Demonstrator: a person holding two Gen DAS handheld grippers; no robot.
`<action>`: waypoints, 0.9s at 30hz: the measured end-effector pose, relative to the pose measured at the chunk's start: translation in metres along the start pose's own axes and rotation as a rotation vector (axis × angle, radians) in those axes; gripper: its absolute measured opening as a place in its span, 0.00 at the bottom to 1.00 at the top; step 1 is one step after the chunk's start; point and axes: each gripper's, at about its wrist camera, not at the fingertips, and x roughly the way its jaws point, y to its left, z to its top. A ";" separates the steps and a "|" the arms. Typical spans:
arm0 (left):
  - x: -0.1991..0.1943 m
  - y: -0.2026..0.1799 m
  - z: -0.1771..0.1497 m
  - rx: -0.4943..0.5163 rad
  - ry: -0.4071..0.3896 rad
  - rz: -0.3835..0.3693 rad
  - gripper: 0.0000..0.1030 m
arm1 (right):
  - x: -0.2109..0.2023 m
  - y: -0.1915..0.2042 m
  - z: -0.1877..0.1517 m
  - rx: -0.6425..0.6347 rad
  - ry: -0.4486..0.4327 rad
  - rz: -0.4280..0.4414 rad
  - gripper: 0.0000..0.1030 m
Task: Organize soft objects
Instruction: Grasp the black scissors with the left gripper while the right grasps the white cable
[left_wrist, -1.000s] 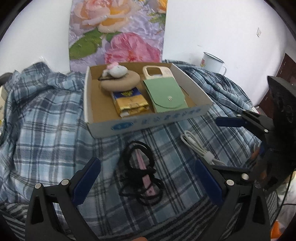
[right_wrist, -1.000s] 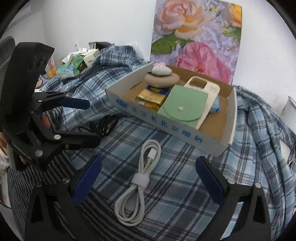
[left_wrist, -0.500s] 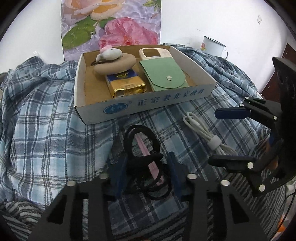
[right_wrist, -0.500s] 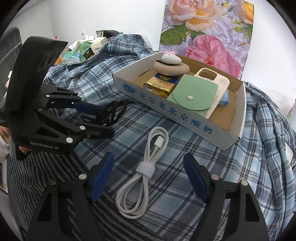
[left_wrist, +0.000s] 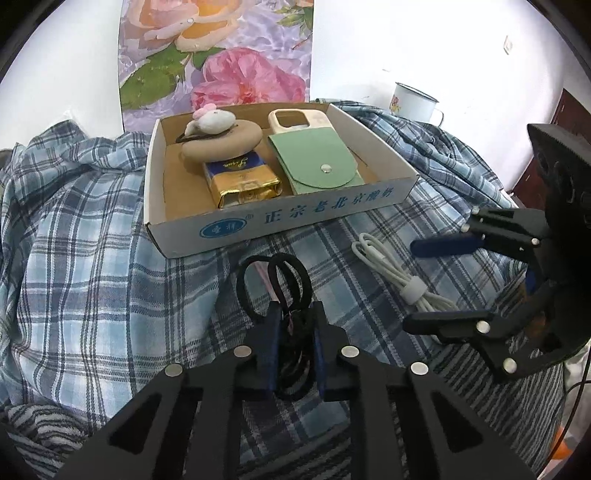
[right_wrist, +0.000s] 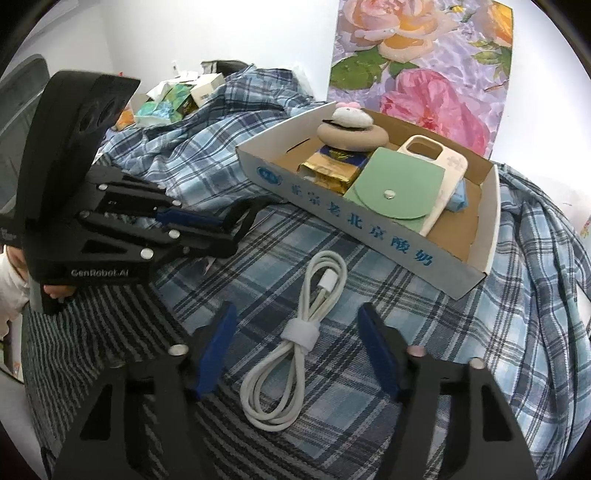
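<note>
My left gripper (left_wrist: 293, 343) is shut on a bundle of black hair ties (left_wrist: 273, 280) with a pink strand, lying on the plaid cloth in front of the cardboard box (left_wrist: 295, 218). The right wrist view shows that gripper (right_wrist: 221, 229) from the side, a black loop (right_wrist: 251, 210) sticking out past its tips. My right gripper (right_wrist: 297, 332) straddles a coiled white cable (right_wrist: 325, 280). Its jaws are closing and the blue pads stand clear of the cable on both sides. The box (right_wrist: 351, 218) holds a beige pad with a plush mouse, a gold packet, a green pouch and a phone case.
Blue plaid cloth (left_wrist: 74, 258) covers the surface, with a striped cloth (right_wrist: 92, 332) at the near edge. A white enamel mug (left_wrist: 412, 101) stands behind the box on the right. Tissue packs and small boxes (right_wrist: 162, 107) are piled at the far left. A flower poster (left_wrist: 221, 55) leans on the wall.
The left jaws went from wide open to shut on the hair ties. The right jaws narrowed around the white cable, which has not moved.
</note>
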 end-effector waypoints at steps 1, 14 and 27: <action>-0.001 -0.001 0.000 0.004 -0.005 0.004 0.15 | 0.001 0.000 -0.001 -0.004 0.008 0.006 0.48; -0.007 -0.002 0.001 0.002 -0.054 0.044 0.15 | 0.009 0.002 -0.006 -0.037 0.045 0.006 0.26; -0.023 -0.005 0.004 0.015 -0.134 0.062 0.15 | -0.007 -0.001 0.000 -0.066 -0.063 -0.050 0.18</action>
